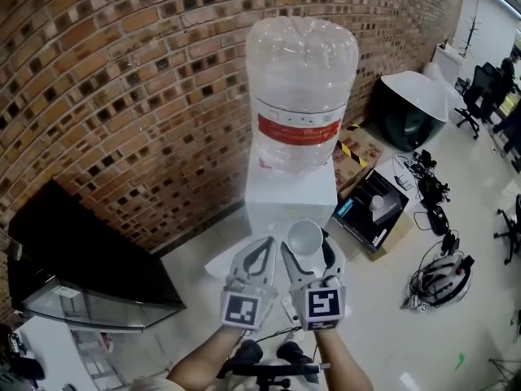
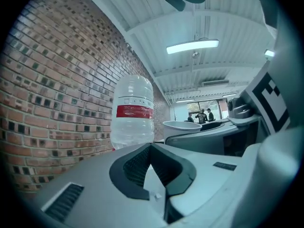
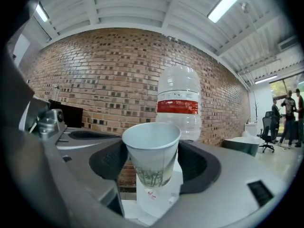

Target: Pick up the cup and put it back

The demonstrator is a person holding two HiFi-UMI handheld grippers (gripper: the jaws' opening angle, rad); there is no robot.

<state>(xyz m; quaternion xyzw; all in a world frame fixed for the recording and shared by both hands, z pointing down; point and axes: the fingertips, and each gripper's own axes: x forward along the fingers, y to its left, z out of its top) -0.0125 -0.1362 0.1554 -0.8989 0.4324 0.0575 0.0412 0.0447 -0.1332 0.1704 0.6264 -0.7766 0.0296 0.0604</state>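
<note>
A white paper cup (image 1: 305, 236) with a grey print stands upright between the jaws of my right gripper (image 1: 307, 251), whose pads press on its two sides. In the right gripper view the cup (image 3: 153, 153) fills the middle, held by the gripper (image 3: 153, 163) in the air in front of the white water dispenser (image 3: 164, 194). A large clear bottle (image 1: 299, 96) with a red band sits on the dispenser (image 1: 291, 194). Just left of the cup is my left gripper (image 1: 266, 244), its fingers meeting at the tips around nothing. The left gripper view shows the cup's rim (image 2: 182, 125) to the right.
A brick wall (image 1: 122, 96) runs behind the dispenser. A black cabinet (image 1: 81, 259) stands at the left. To the right, an open cardboard box (image 1: 370, 210), a dark round bin with a white lid (image 1: 411, 108) and cables with a helmet (image 1: 440, 275) lie on the floor. People (image 3: 287, 113) stand far off.
</note>
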